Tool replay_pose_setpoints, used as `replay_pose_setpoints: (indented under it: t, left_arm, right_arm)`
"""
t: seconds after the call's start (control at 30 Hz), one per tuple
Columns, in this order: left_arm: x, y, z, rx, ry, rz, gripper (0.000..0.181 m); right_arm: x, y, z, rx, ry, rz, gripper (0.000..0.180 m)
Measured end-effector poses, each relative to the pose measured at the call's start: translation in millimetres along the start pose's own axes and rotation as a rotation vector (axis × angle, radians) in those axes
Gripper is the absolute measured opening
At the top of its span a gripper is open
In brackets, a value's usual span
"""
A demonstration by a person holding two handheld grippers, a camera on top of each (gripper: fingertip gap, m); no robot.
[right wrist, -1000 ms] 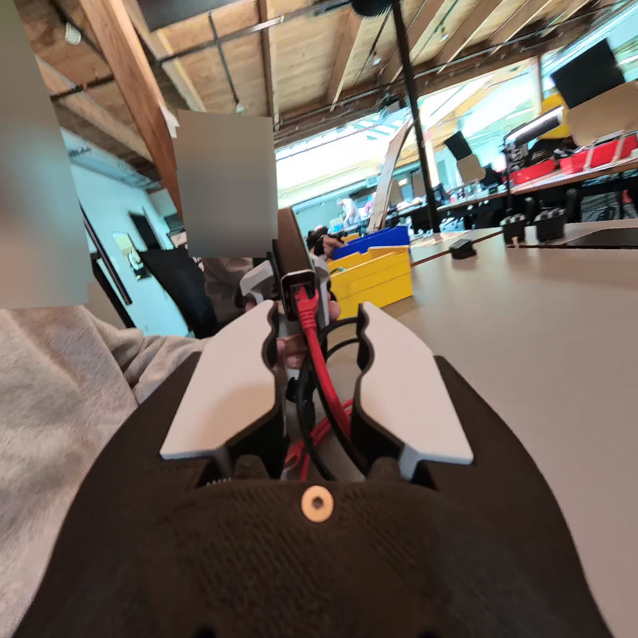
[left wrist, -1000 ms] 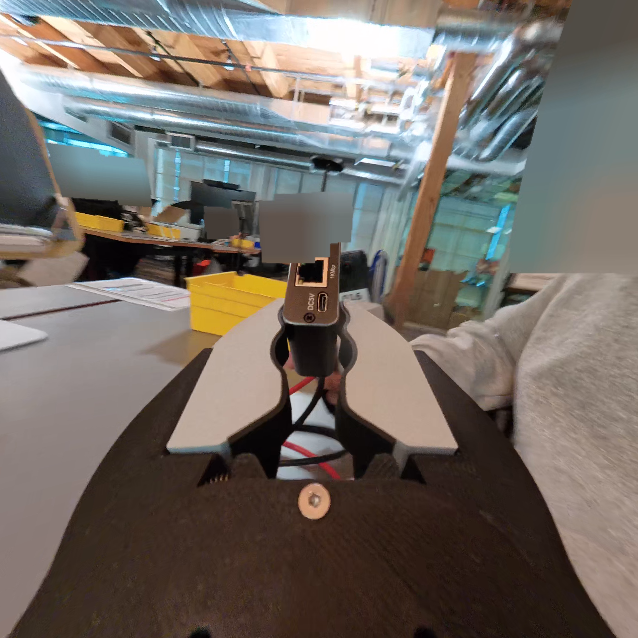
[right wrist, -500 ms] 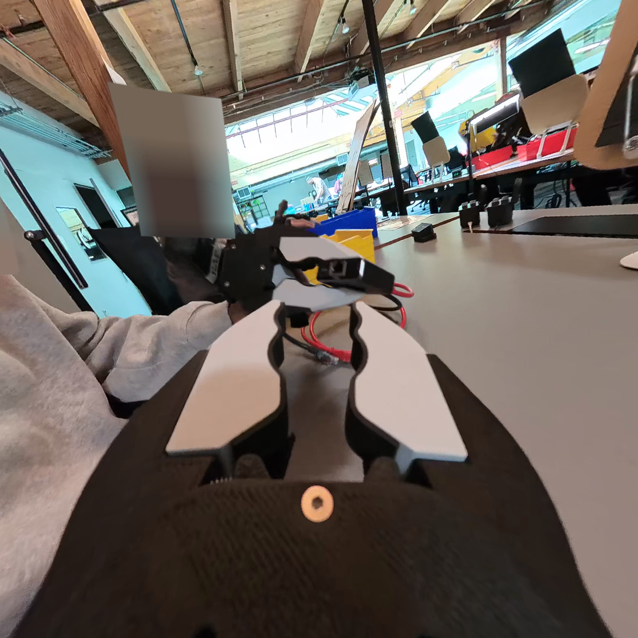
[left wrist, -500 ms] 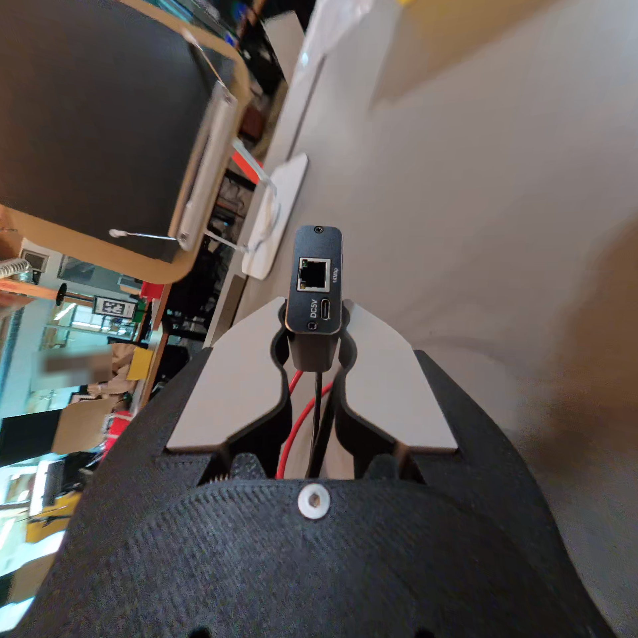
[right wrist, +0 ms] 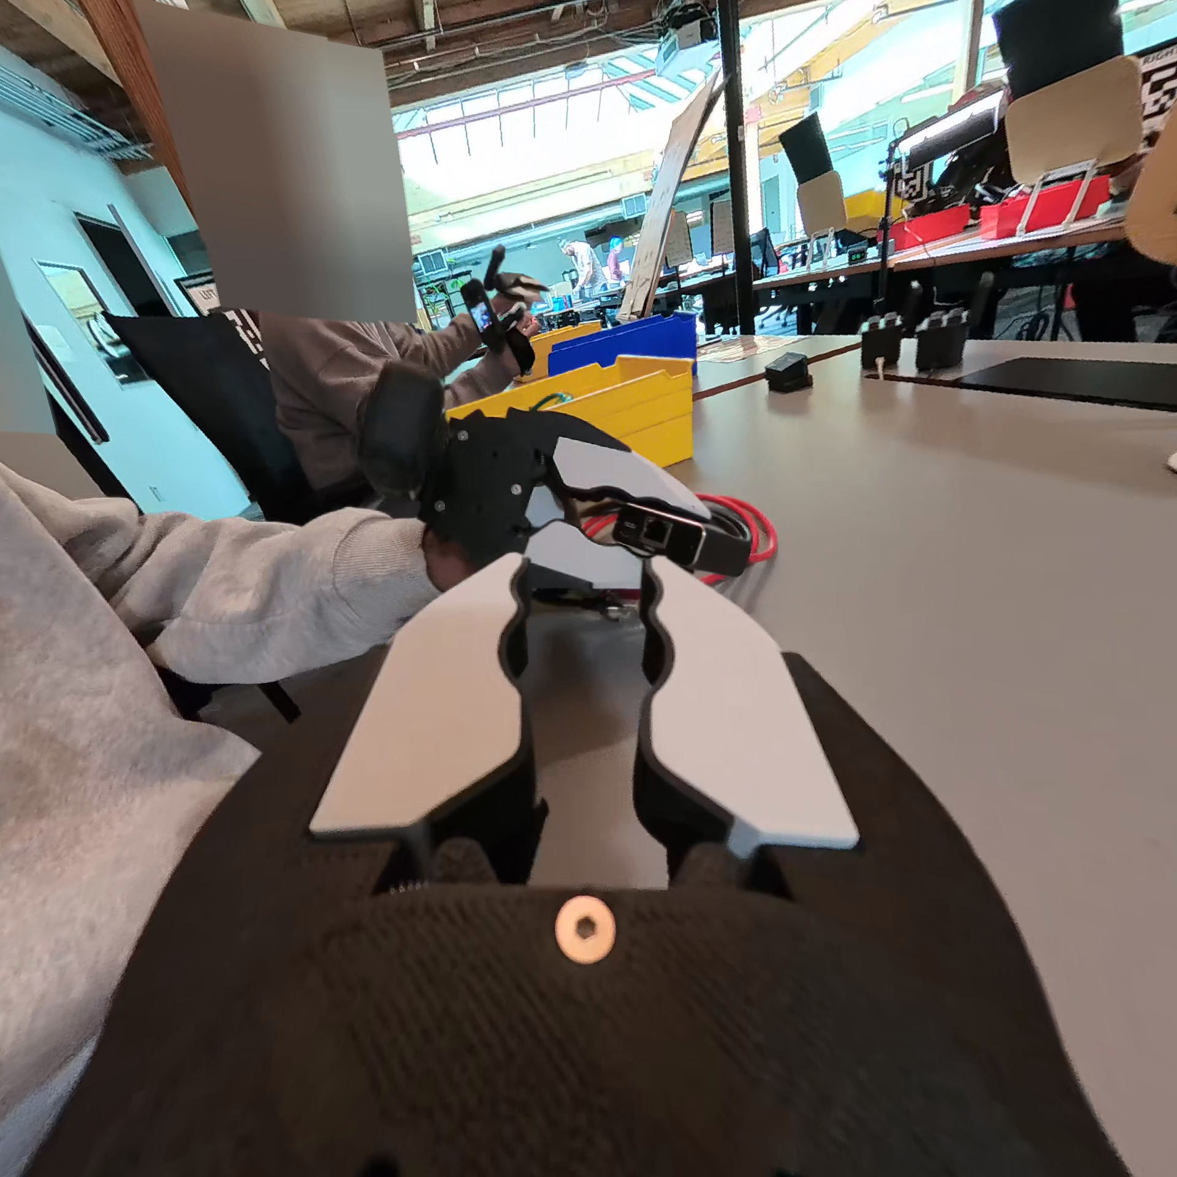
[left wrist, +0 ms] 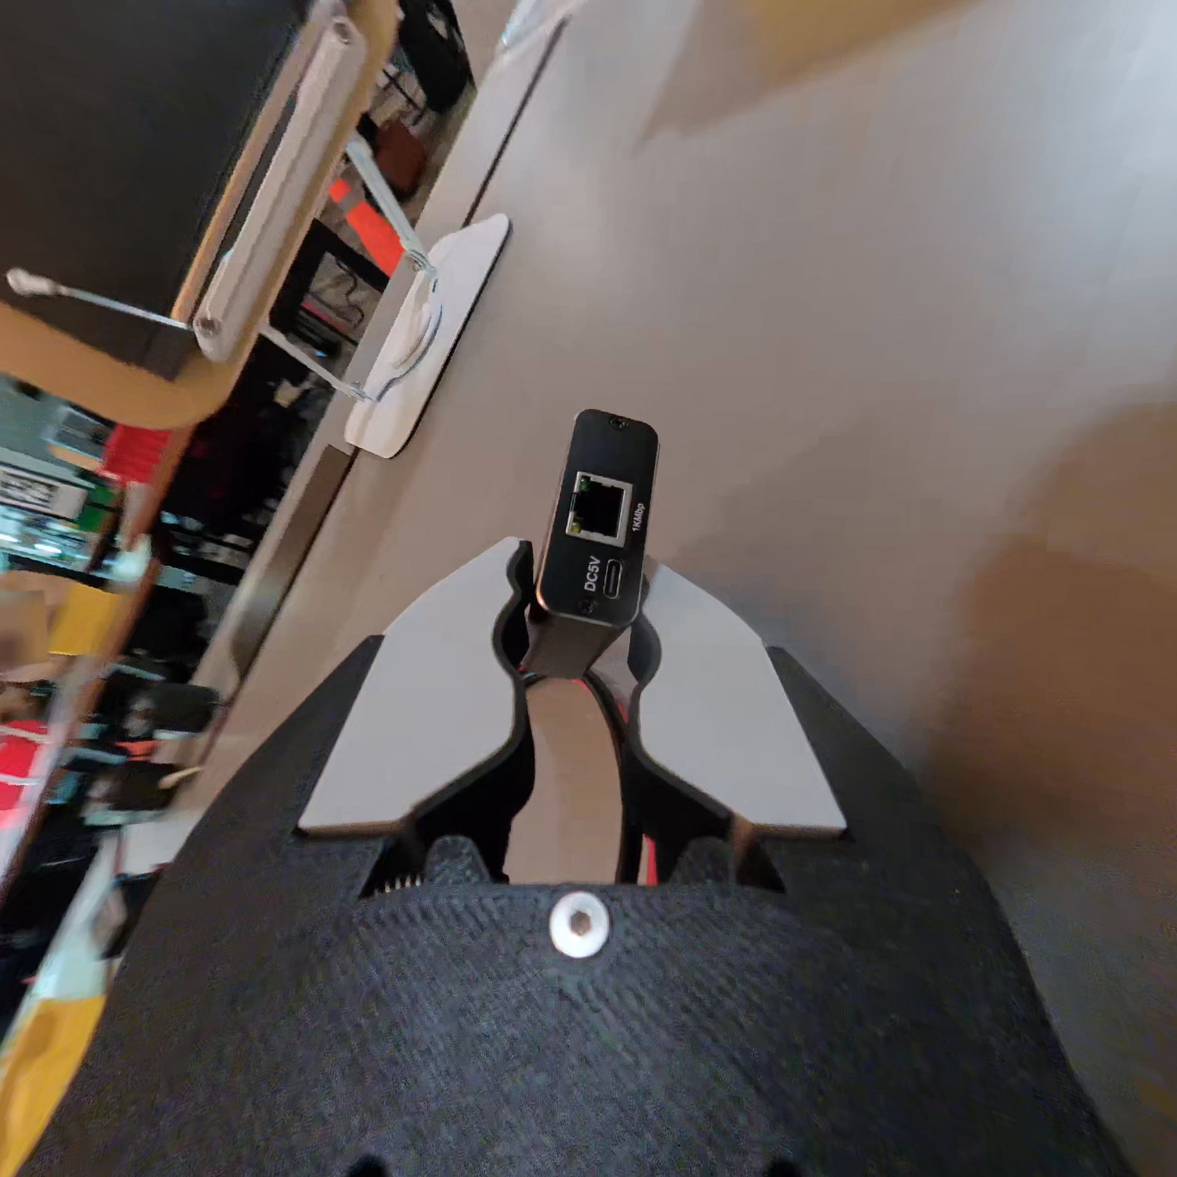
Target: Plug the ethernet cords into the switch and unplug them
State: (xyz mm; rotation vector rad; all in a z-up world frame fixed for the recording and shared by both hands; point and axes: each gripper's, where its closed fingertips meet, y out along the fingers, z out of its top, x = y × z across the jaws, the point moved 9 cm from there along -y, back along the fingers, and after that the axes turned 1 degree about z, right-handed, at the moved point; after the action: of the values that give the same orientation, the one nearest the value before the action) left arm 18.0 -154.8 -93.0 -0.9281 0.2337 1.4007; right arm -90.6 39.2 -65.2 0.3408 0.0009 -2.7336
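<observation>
Clamping the switch in the left tool, empty port facing outward for access; right tool spread, empty, facing red cords on the bench.

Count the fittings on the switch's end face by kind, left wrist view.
End face of the switch:
ethernet socket: 1
small oval socket: 1
screws: 2
Total: 4

Your switch carries small white printing on its end face, one mark beside each of its two ports. Square black-and-white code markers show among the far desks.
</observation>
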Motion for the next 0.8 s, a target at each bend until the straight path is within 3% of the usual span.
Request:
replay_pose_setpoints:
  t: [0.17,0.3,0.47,0.57,0.8]
  left_arm:
    - [-10.5,-3.5,-9.0,0.08,-0.134,-0.027,0.029]
    - [-8.3,-0.2,-12.7,0.11,-0.154,-0.04,0.029]
    - [-11.6,0.0,-20.5,0.193,-0.211,-0.054,0.029]
    - [-17.5,-1.5,-23.2,0.228,-0.254,-0.055,0.029]
    - [-20.3,-2.3,-25.1,0.255,-0.256,-0.054,0.029]
  right_arm:
    - [-12.1,25.6,33.2,-0.035,-0.17,-0.025,0.033]
    - [-37.3,78.5,75.5,-0.044,-0.362,0.056,0.033]
    - [-71.5,175.2,122.5,-0.129,-0.562,0.175,0.031]
    - [-77.0,239.5,137.7,-0.191,-0.545,0.277,0.031]
    - [-35.1,396.8,106.1,-0.623,-0.373,0.36,0.038]
